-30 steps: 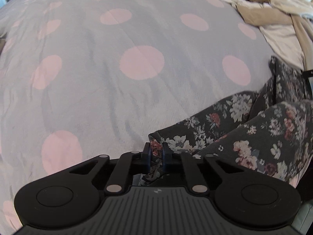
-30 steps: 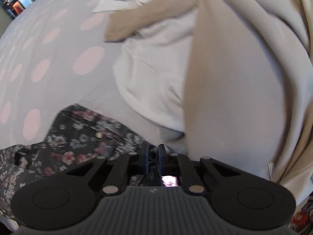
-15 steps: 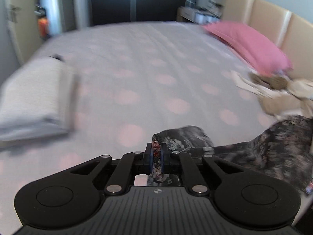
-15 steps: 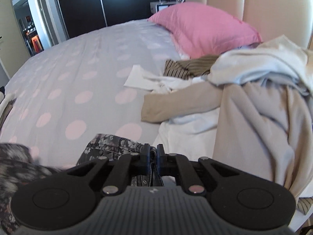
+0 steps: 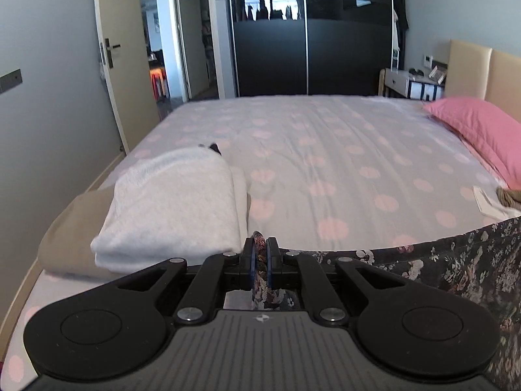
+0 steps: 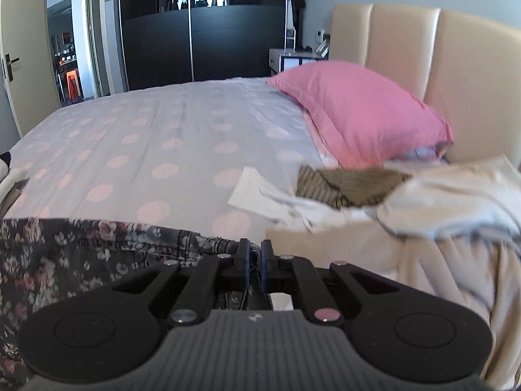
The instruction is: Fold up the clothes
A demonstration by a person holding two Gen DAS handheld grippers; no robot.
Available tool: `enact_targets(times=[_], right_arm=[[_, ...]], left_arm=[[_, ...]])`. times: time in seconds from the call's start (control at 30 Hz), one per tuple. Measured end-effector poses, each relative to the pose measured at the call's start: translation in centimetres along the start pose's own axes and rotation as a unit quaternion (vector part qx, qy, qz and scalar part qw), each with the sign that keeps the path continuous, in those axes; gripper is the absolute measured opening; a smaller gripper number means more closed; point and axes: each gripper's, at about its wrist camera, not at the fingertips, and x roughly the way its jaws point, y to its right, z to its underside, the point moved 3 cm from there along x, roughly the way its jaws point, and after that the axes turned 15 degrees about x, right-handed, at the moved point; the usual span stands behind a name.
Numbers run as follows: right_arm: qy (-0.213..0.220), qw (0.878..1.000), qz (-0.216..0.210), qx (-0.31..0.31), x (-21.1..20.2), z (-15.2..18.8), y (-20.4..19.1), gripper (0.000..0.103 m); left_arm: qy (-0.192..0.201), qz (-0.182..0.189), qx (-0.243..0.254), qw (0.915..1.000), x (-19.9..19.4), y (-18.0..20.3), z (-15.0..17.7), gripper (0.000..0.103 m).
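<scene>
A wide bed (image 5: 325, 150) fills both views, its pale lilac sheet printed with soft pink dots and lightly creased, running back toward a glossy black sliding wardrobe (image 5: 309, 32) and, at the right, a padded cream headboard (image 6: 456, 65). A plump pink pillow (image 6: 355, 110) leans at the headboard end. Near it sprawls an unfolded heap of clothes (image 6: 423, 215): cream and white knits, a ribbed brown striped piece on top, a flat white corner poking out onto the sheet. At the opposite edge of the bed sits a folded stack (image 5: 169, 215), a fleecy light grey garment squared off on top of a tan one. The floral garment (image 5: 456, 260), dark grey denim-like cloth scattered with small pink and white blossoms, hangs stretched between the two tools in front of the bed's near edge, its top edge drawn into a nearly level line. The left gripper (image 5: 259, 254) is pressed together on one end of that edge, a tuft of flowered fabric sticking up between its black fingers, the rest trailing off to the right. The right gripper (image 6: 255, 254) pinches the other end, where stitched seams show, the cloth spreading away to the left. Both tools point level and forward across the mattress, held side by side at similar height.
</scene>
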Motion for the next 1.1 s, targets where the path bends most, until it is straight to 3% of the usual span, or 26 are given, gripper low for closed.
enact_targets(times=[0.23, 0.4, 0.53, 0.63, 0.7, 0.83, 0.93, 1.03, 1.1], right_arm=[[0.027, 0.999, 0.041, 0.005, 5.1, -2.2, -2.2, 0.007], [0.012, 0.997, 0.071, -0.007, 9.4, -1.3, -2.8, 0.008], [-0.006, 0.996, 0.084, -0.009, 11.6, -0.4, -2.8, 0.008], [-0.008, 0.995, 0.096, -0.039, 12.3, 0.2, -3.5, 0.008], [-0.009, 0.992, 0.106, -0.065, 12.7, 0.8, -3.8, 0.009], [-0.011, 0.987, 0.137, -0.083, 13.1, 1.6, -3.7, 0.015], [0.001, 0.987, 0.138, -0.078, 12.7, 1.4, -3.4, 0.026], [0.002, 0.988, 0.132, -0.080, 12.5, 1.6, -3.6, 0.027], [-0.002, 0.988, 0.126, -0.089, 12.5, 2.0, -3.9, 0.027]], left_arm=[[0.012, -0.009, -0.008, 0.9999, 4.6, 0.6, -0.2, 0.005], [-0.019, 0.016, -0.019, 0.9995, 8.8, 1.5, 0.3, 0.007], [-0.035, 0.036, -0.015, 0.9986, 10.7, 2.0, 1.3, 0.019], [-0.038, 0.024, -0.028, 0.9986, 11.1, 1.0, 2.0, 0.029], [-0.044, 0.016, -0.047, 0.9978, 11.6, -0.1, 2.9, 0.040], [-0.090, 0.009, -0.055, 0.9943, 13.7, -0.7, 5.2, 0.040], [-0.120, 0.020, -0.049, 0.9913, 15.1, -0.1, 6.5, 0.040], [-0.138, 0.026, -0.032, 0.9896, 16.3, 1.0, 7.2, 0.040], [-0.141, 0.002, -0.028, 0.9897, 16.6, 1.2, 7.2, 0.033]])
